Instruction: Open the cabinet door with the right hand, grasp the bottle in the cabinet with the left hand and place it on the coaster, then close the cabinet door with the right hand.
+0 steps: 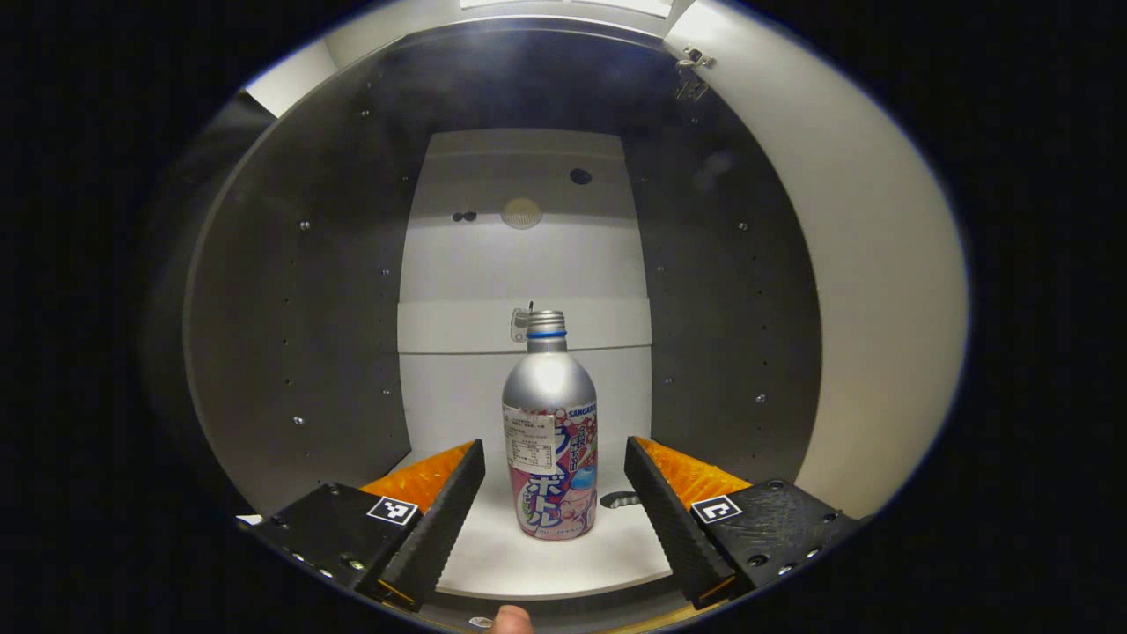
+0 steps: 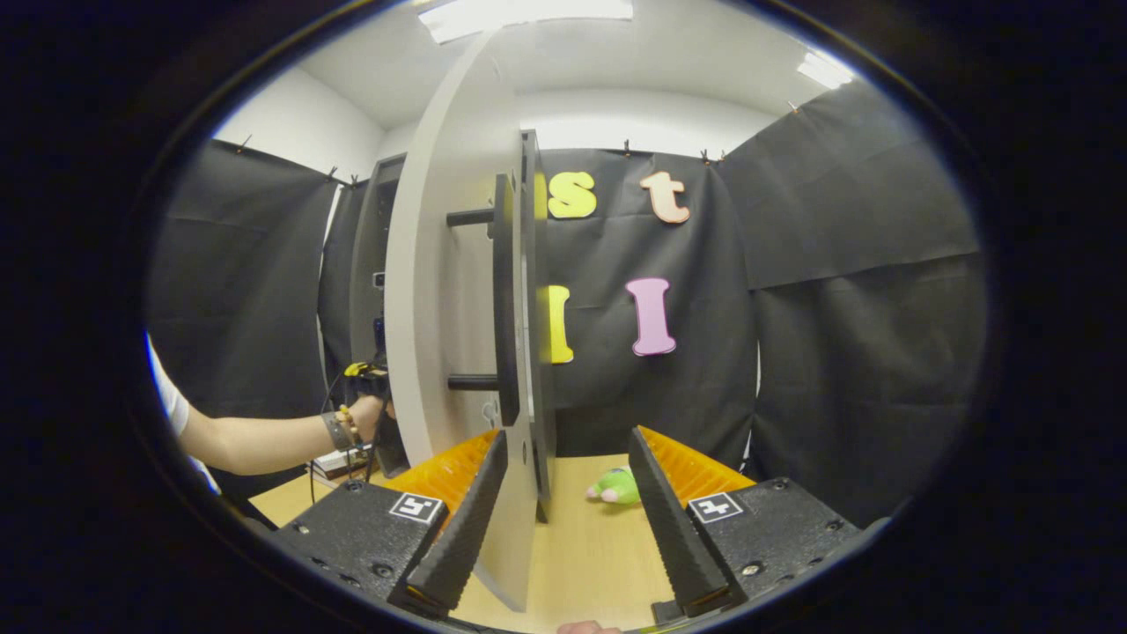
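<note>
Left gripper [image 1: 555, 493] inside cabinet [image 1: 290, 291], fingers spread wide, holding nothing. Aluminium drink bottle [image 1: 550, 440] upright on white cabinet floor, between fingers, touching neither. Right gripper [image 2: 568, 515] wide apart, straddling open cabinet door [image 2: 440, 291] edge, not pressing it. Black bar handle [image 2: 504, 299] above. Green plush toy [image 2: 616, 484] on wooden table [image 2: 590, 546]. Person's hand [image 2: 370, 414] beside door.
</note>
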The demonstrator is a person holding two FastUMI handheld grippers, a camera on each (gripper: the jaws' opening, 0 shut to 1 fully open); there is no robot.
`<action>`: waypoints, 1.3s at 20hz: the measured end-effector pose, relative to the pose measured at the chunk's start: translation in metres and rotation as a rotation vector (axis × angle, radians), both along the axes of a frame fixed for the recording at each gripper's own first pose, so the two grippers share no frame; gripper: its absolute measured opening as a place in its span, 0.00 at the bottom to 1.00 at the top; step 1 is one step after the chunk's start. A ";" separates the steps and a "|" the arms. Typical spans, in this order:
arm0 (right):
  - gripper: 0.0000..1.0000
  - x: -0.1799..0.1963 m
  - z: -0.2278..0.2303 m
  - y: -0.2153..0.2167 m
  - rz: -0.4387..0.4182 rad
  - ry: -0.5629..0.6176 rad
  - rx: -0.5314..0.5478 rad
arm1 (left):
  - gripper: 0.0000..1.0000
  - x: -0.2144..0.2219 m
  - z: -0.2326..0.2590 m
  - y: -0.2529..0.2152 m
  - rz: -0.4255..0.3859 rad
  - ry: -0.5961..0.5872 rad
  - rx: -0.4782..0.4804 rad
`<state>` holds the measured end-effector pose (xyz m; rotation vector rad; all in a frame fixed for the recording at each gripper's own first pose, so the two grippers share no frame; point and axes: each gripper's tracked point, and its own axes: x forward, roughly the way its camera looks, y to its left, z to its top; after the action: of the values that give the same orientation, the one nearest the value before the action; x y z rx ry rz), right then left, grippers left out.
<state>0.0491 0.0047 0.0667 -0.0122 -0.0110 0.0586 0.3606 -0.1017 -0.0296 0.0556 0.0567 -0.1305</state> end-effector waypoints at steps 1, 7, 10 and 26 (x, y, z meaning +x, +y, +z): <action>0.87 0.002 0.001 0.001 -0.001 0.000 0.004 | 0.97 0.007 -0.005 0.000 0.007 0.013 -0.006; 0.87 0.011 -0.005 -0.002 -0.017 0.009 0.010 | 0.97 0.028 -0.015 0.000 0.026 0.034 -0.043; 0.87 0.010 -0.006 -0.002 -0.017 0.011 0.015 | 0.93 0.028 -0.006 -0.005 0.001 0.014 -0.067; 0.87 0.016 -0.010 -0.003 0.007 0.001 0.004 | 0.76 -0.128 0.055 0.043 -0.050 -0.116 -0.059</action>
<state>0.0651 0.0020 0.0566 -0.0080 -0.0101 0.0655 0.2329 -0.0584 0.0255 0.0052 -0.0643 -0.1783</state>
